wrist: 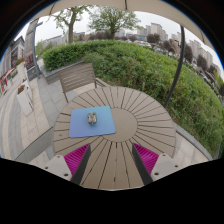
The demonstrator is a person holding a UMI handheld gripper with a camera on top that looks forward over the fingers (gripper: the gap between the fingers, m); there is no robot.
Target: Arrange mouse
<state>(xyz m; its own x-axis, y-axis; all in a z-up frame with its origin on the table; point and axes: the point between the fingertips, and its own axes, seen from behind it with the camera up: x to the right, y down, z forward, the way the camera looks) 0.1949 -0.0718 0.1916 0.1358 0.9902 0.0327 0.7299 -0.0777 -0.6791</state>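
The gripper (112, 160) is spread wide over a round wooden slatted desk (140, 120), its two fingers well apart and holding nothing, with the pink pads (76, 156) showing on their inner faces. Beyond the fingers, a blue mouse mat (78, 126) lies flat on the desk. The mouse (92, 118), small and grey, sits on the mat near its middle, well ahead of the fingers and not touched by them. Behind the mat, at the desk's far side, stands a wooden chair (80, 78). Past the chair runs a green hedge (140, 62), with trees (112, 18) and buildings (160, 32) beyond it.
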